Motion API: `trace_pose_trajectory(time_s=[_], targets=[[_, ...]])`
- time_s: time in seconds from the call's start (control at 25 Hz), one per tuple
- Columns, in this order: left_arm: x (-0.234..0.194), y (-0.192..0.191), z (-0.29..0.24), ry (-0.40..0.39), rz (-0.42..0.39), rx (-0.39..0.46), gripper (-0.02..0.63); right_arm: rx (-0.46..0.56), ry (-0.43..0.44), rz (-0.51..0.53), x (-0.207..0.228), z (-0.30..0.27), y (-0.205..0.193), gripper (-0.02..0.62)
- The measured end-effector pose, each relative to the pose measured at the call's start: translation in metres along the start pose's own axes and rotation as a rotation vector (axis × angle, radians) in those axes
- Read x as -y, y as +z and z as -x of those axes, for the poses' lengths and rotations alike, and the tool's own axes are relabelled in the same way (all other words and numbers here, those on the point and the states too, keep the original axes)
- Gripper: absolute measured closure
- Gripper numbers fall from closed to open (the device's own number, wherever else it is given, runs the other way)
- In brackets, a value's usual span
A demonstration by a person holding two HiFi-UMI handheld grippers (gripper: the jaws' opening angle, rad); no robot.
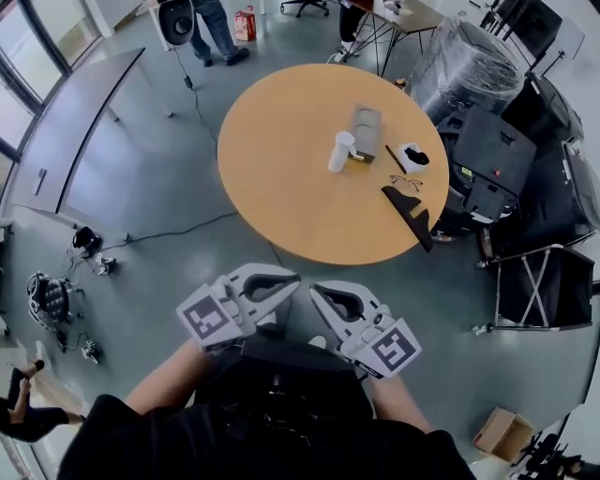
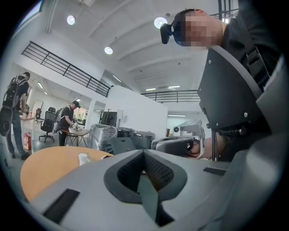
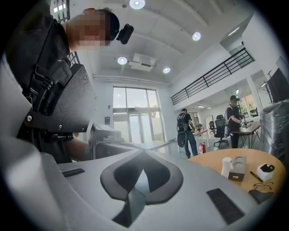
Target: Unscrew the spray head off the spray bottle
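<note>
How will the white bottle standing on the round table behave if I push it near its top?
The white bottle stands tall and narrow, so a high push would probably tip it rather than slide it. Its round body suggests it may roll once down on the smooth table. It looks like light plastic, likely easy to lift.

Bright, even light from ceiling lamps point(image 3: 137, 3) and windows point(image 3: 134, 115); soft shadows; strong fisheye bending, dark vignetted corners.
</note>
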State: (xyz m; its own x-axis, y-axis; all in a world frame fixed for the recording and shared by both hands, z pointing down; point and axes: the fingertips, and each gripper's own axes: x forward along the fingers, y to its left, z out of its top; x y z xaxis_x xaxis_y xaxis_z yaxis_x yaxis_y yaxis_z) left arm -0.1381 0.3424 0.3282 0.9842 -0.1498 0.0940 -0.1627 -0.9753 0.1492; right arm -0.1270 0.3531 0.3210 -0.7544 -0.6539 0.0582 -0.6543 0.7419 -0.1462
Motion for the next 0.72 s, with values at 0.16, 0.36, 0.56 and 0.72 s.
trace_pose_trajectory(time_s=[0.16,0.36,0.56,0.72], targets=[[-0.043,0.003,0.013,-0.030,0.004,-0.002,0.604,-0.021,-0.038,0.001,0.019,-0.039,-0.005,0.590],[-0.086,0.004,0.029,-0.070,0.015,0.001,0.604,-0.017,-0.079,-0.007,0.035,-0.083,-0.002,0.589],[-0.119,0.002,0.042,-0.108,0.019,-0.005,0.604,-0.003,-0.109,-0.003,0.044,-0.117,0.002,0.590],[-0.133,0.005,0.048,-0.131,0.023,0.000,0.604,-0.012,-0.134,0.001,0.049,-0.131,0.004,0.589]])
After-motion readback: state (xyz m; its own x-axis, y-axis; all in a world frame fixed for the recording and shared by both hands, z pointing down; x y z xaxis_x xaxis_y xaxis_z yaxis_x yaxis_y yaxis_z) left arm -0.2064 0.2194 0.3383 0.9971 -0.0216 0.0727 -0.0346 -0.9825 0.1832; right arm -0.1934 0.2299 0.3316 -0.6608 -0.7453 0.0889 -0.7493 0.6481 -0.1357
